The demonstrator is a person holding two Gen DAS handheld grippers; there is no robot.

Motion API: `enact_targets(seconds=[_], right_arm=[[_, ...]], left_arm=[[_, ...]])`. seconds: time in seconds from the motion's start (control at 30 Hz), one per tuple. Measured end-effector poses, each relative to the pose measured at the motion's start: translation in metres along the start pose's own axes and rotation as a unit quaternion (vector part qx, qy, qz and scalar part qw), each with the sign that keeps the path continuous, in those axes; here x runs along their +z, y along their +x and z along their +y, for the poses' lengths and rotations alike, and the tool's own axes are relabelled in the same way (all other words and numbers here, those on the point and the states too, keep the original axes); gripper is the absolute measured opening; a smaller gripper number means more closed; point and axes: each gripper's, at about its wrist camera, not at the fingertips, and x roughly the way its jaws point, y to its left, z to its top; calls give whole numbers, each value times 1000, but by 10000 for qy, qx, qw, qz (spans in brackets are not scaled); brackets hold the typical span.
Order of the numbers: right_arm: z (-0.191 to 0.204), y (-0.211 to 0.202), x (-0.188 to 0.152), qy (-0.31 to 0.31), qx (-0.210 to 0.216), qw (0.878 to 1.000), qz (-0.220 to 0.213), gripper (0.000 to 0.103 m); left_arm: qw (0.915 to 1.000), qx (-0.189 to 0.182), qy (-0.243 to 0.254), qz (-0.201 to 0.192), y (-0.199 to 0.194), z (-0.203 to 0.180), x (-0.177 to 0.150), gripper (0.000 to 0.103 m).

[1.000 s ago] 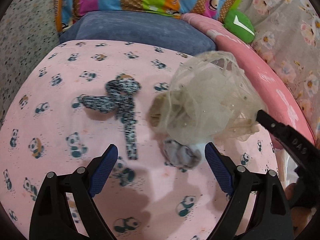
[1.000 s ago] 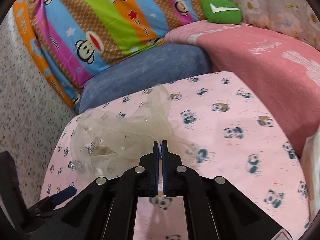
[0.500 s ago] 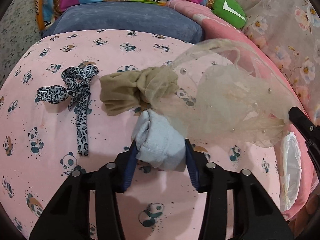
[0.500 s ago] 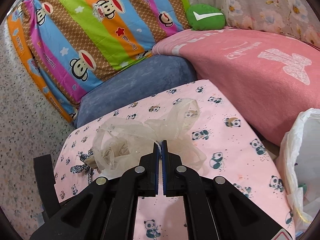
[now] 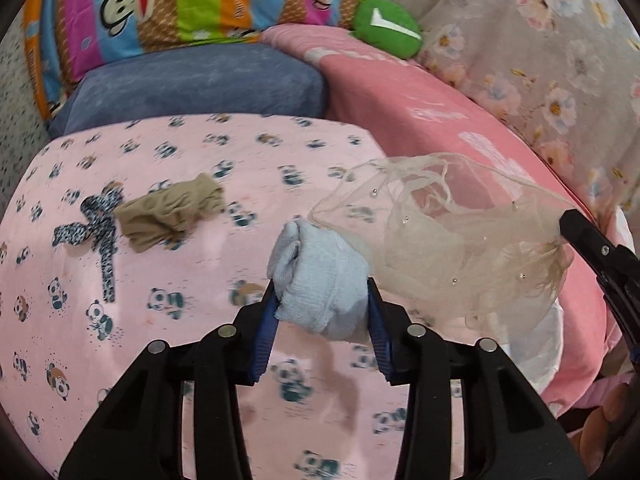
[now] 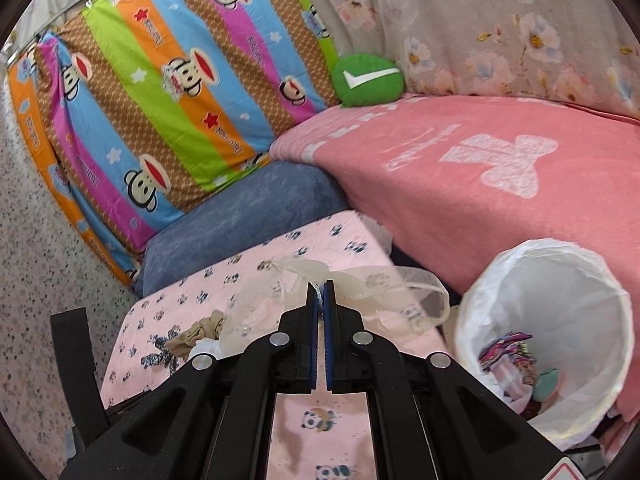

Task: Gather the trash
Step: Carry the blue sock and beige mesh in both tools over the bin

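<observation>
My left gripper (image 5: 322,304) is shut on a rolled pale blue sock (image 5: 320,276), held above the pink panda sheet (image 5: 180,360). My right gripper (image 6: 320,292) is shut on a sheer beige veil with beads (image 6: 360,280), which hangs in the air; it also shows in the left wrist view (image 5: 452,236), with the right gripper (image 5: 568,220) at the right edge. A tan stocking (image 5: 172,212) and a leopard-print ribbon (image 5: 96,232) lie on the sheet. A bin with a white liner (image 6: 548,332) stands at the right and holds some scraps.
A blue cushion (image 6: 240,216) and a striped monkey-print pillow (image 6: 160,92) lie behind the sheet. A pink blanket (image 6: 480,168), a green plush (image 6: 368,80) and a floral curtain (image 6: 500,20) are to the right. Speckled floor (image 6: 36,260) is on the left.
My left gripper closed on the blue sock and lifted it off the sheet. My right gripper carried the veil up and to the right, bringing the bin into view.
</observation>
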Motion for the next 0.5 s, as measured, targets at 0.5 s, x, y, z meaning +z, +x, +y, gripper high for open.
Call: enact_targets(seconds=[0.5], right_arm=[[-108, -94, 31, 601, -602, 9927, -859, 2]], left_arm=[[9931, -639, 969, -192, -22, -129, -6, 40]])
